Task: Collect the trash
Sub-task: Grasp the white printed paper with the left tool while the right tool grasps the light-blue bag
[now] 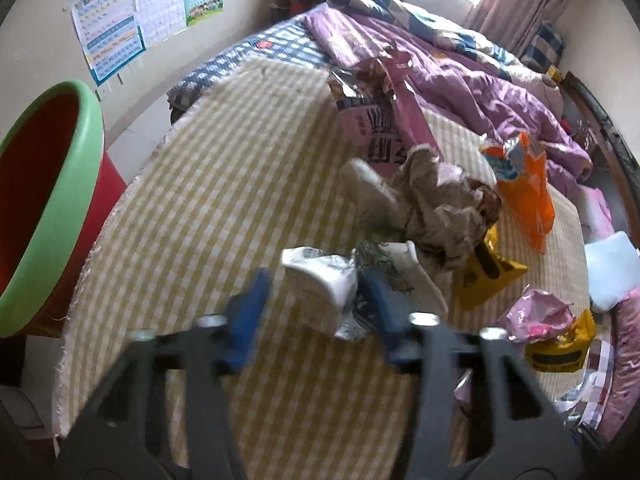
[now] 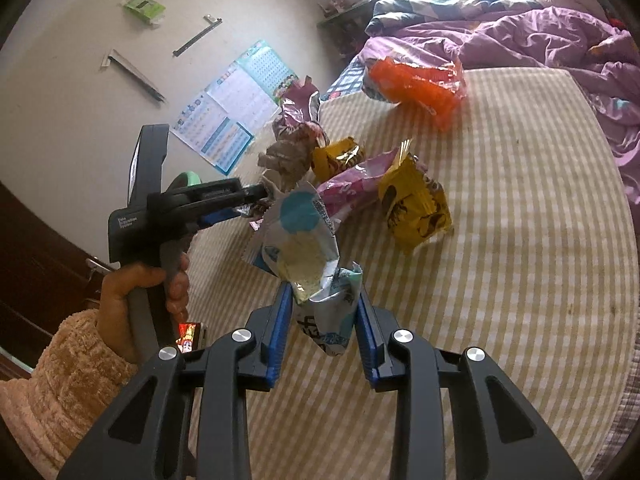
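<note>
On the yellow checked bed sheet lies a pile of trash. A crumpled white wrapper sits between the blue pads of my left gripper. The right pad is against it and the blurred left pad stands just off it. From the right wrist view, the left gripper is at the near edge of the pile, held by a hand. My right gripper is shut on a white and light-blue wrapper, lifted above the sheet. A red bin with a green rim stands at the left of the bed.
The pile also holds brown crumpled paper, an orange bag, yellow bags and pink wrappers. A purple quilt covers the far side of the bed. Posters hang on the wall.
</note>
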